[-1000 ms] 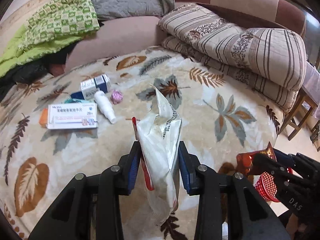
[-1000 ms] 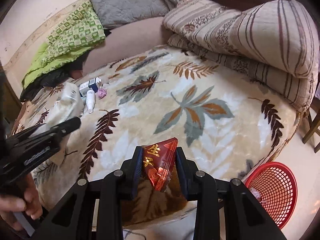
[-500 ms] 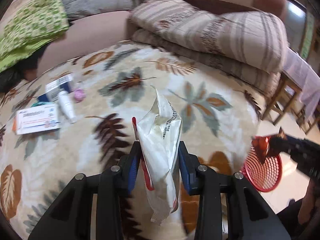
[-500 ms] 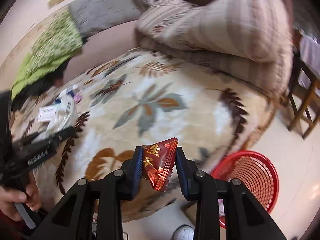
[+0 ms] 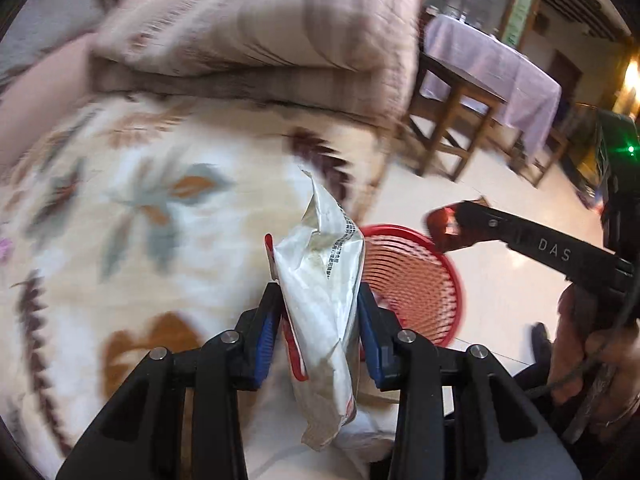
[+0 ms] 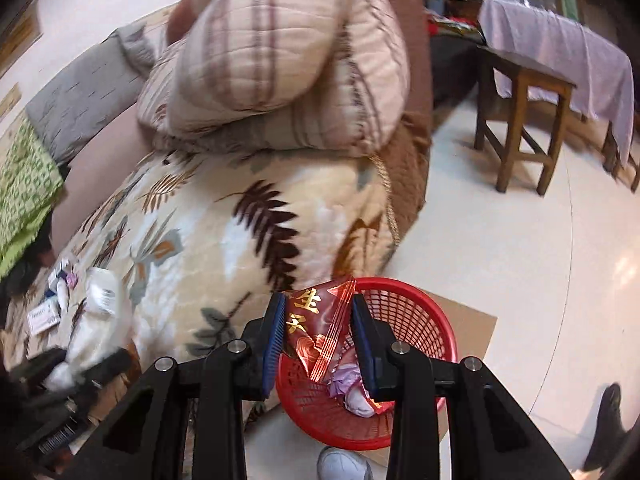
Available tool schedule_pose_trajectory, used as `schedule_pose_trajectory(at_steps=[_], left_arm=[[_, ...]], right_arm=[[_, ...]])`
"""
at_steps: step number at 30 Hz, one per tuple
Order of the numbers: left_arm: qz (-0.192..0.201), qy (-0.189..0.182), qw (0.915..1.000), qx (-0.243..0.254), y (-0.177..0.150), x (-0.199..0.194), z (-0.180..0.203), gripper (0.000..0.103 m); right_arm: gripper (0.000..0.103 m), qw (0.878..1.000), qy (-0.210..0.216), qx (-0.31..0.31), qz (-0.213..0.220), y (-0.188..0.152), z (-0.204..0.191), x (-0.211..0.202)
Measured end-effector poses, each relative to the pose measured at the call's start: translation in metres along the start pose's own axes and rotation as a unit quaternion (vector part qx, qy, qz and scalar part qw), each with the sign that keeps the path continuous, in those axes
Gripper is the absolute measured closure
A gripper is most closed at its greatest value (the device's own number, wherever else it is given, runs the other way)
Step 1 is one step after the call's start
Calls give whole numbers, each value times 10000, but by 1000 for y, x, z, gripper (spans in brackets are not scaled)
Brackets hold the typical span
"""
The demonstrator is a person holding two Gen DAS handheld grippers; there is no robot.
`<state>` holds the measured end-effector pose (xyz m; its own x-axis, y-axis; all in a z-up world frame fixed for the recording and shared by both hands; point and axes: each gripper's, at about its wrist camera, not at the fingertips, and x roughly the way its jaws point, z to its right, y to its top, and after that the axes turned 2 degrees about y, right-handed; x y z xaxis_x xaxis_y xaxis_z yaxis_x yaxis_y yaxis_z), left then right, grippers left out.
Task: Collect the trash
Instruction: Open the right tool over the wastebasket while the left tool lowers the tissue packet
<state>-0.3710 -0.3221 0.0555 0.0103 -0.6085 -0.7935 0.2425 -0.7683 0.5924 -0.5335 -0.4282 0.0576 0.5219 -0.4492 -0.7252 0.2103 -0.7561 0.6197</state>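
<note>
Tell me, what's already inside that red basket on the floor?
In the red basket lie a crumpled lilac scrap and something pale beneath it. The red wrapper held in the right gripper and its jaws cover the rest of the bottom.

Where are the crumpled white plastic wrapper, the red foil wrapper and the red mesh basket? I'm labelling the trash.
crumpled white plastic wrapper [image 5: 324,300], left wrist view, on its creased middle.
red foil wrapper [image 6: 316,328], right wrist view, on its printed face.
red mesh basket [image 6: 416,320], right wrist view, on its inner wall.
</note>
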Motion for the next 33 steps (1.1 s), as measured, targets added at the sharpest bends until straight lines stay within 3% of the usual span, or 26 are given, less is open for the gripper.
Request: schedule_pose_trajectory(at_steps=[6,9,10,12,18,22,27,31,33], left_arm=[[-255,-190,9988,374,13,45,38,66],[-309,-183,9980,519,20,61,50,54],[-307,-189,9979,529,20,63,52,51],[-300,-205,9979,529,22,63,51,45],[-219,8,9995,224,21,42,20,44],[-64,317,9995,-43,16,12,-11,44],[144,826,9949,-568,7,-31,-61,43],[298,1382,9840,-1084,-6,-63,-111,42],[357,1695,9741,-1454,-14,-77,-140,42]], right_arm=[[68,9987,14,501,-75,1,37,-1],[66,9981,-43,591,-188,2,45,6],[57,9978,-30,630,-197,4,47,7],[47,9974,-233,677,-57,5,51,3],[47,9956,-242,881,223,11,57,-8],[47,9980,-125,508,356,14,27,-11],[47,9982,449,-265,284,11,-42,0],[47,9927,894,-803,136,2,-96,14],[47,9871,1201,-1058,-11,-5,-126,25]])
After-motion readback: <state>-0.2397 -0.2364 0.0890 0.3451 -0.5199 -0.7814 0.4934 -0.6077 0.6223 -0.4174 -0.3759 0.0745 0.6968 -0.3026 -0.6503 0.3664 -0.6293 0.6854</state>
